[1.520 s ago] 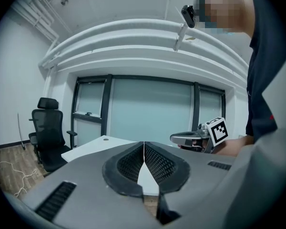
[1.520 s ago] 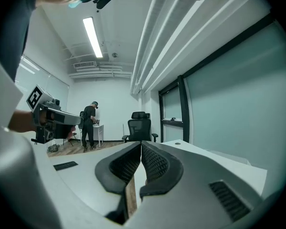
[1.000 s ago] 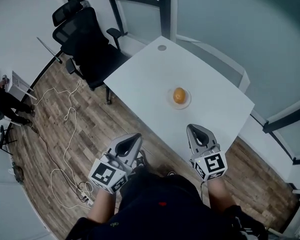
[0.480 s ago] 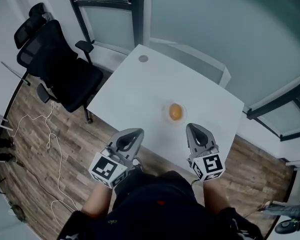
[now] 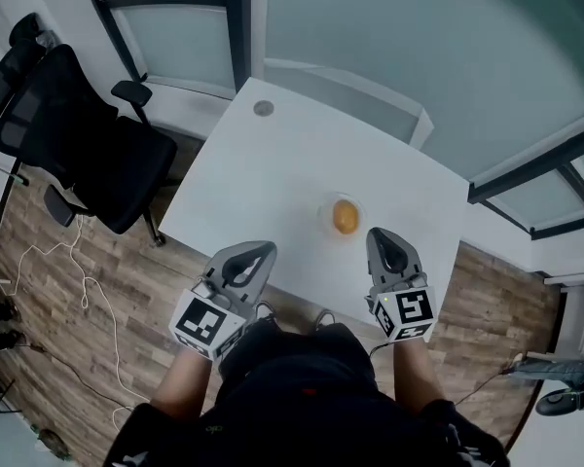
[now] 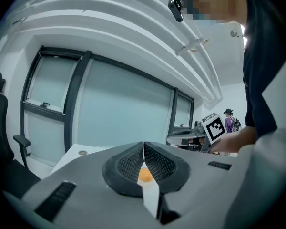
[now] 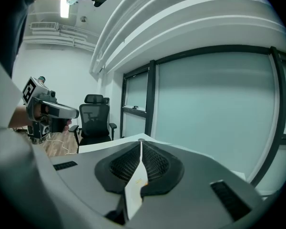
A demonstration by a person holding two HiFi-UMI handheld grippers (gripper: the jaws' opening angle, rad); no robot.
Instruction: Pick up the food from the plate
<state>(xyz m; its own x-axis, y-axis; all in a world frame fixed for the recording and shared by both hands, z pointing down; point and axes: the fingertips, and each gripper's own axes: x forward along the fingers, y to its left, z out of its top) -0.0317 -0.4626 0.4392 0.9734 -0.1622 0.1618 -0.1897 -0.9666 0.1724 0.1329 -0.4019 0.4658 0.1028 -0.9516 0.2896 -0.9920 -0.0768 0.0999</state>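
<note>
An orange, roundish piece of food (image 5: 346, 216) lies on a small clear plate (image 5: 327, 219) towards the near right of the white table (image 5: 273, 178). Both grippers hover over the table's near edge, held level. My left gripper (image 5: 258, 250) is shut and empty, well to the left of the plate. My right gripper (image 5: 382, 233) is shut and empty, just right of the plate and slightly nearer to me. In the left gripper view the shut left gripper (image 6: 144, 147) shows the food (image 6: 144, 174) through the slit below the pads. The right gripper (image 7: 141, 144) also stands shut in its own view.
A black office chair (image 5: 73, 139) stands left of the table on the wood floor (image 5: 97, 280), where white cables (image 5: 73, 261) trail. A round grommet (image 5: 264, 108) marks the table's far corner. Glass walls with dark frames (image 5: 236, 17) close off the far side.
The person has stepped up to the table. Both grippers now reach over its near edge, and the plate lies close to the right gripper. Both stayed shut.
</note>
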